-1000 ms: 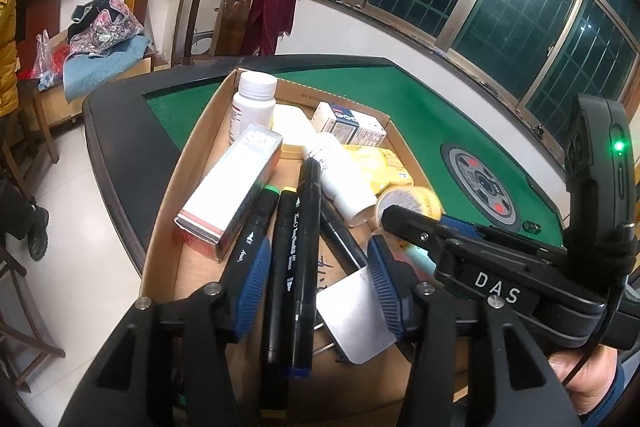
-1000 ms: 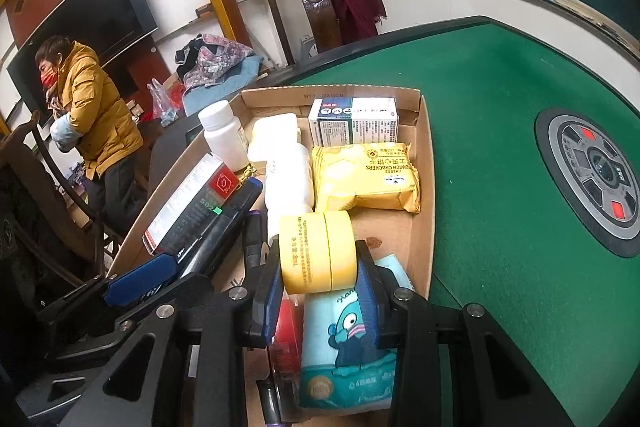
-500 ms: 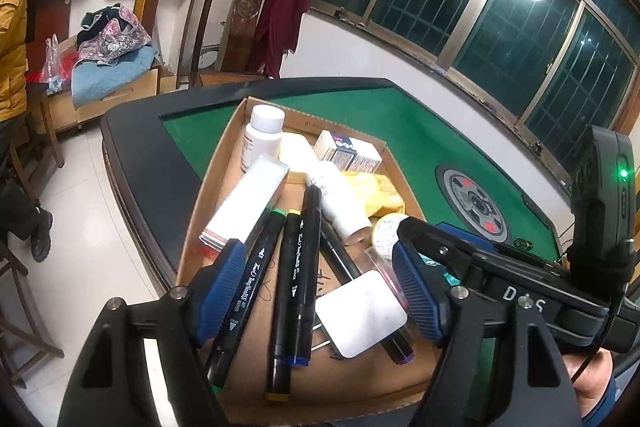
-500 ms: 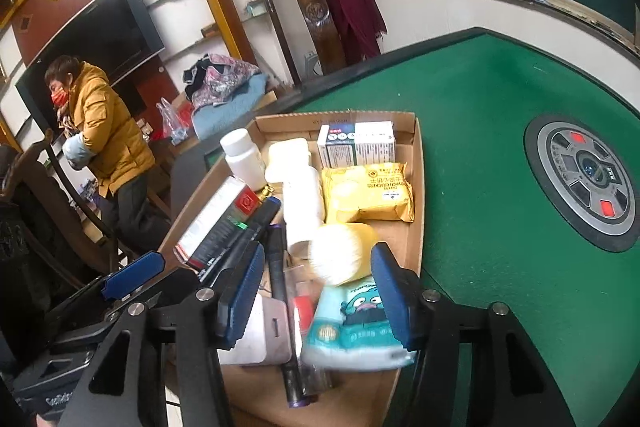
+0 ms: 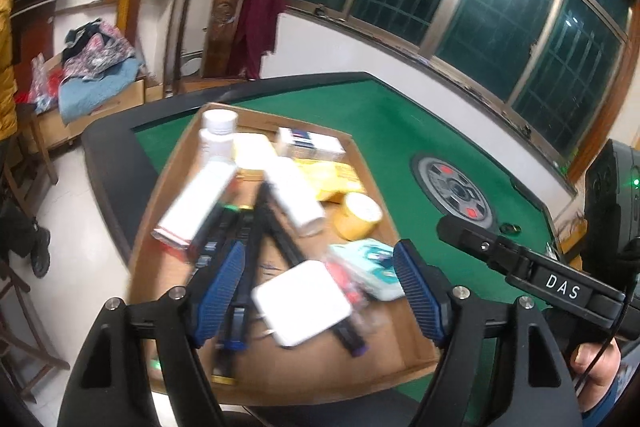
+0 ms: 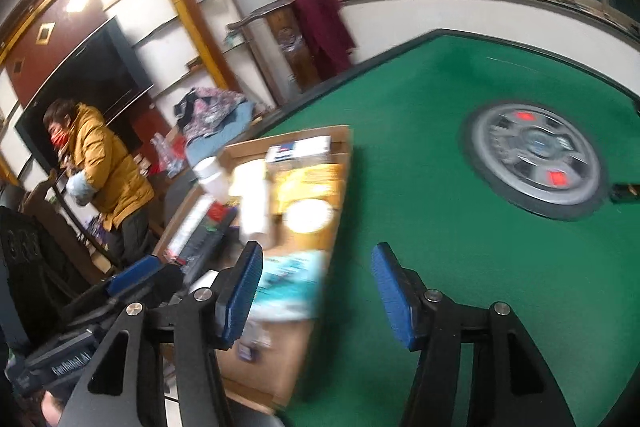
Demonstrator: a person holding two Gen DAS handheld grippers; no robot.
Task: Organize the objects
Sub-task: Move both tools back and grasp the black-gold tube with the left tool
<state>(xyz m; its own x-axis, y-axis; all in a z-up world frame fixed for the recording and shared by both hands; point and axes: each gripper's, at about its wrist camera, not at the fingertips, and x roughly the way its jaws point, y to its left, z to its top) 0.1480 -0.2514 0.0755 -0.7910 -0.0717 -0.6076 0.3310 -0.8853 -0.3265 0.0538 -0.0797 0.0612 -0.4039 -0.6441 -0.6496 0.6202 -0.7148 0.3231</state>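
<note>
A cardboard tray [image 5: 384,195] on the green table holds several things: black markers [image 5: 256,227], a white bottle [image 5: 218,135], a long white box [image 5: 192,203], a yellow tape roll [image 5: 360,215], a white square block [image 5: 304,303] and a teal tissue pack [image 5: 372,263]. My left gripper [image 5: 320,291] is open and empty, raised above the tray's near end. My right gripper [image 6: 318,291] is open and empty above the tray's right edge [image 6: 340,195]; the tape roll [image 6: 310,215] lies in the tray. Both views are motion-blurred.
The green felt table [image 6: 420,155] has a round grey hub [image 6: 536,159] in its middle and a dark raised rim. A person in a yellow jacket [image 6: 104,167] stands at the left. A wooden chair with a maroon cloth [image 5: 256,23] stands beyond the table.
My right gripper let go of the yellow tape roll, opened, and drew back to the right. My left gripper opened wider and rose away from the markers.
</note>
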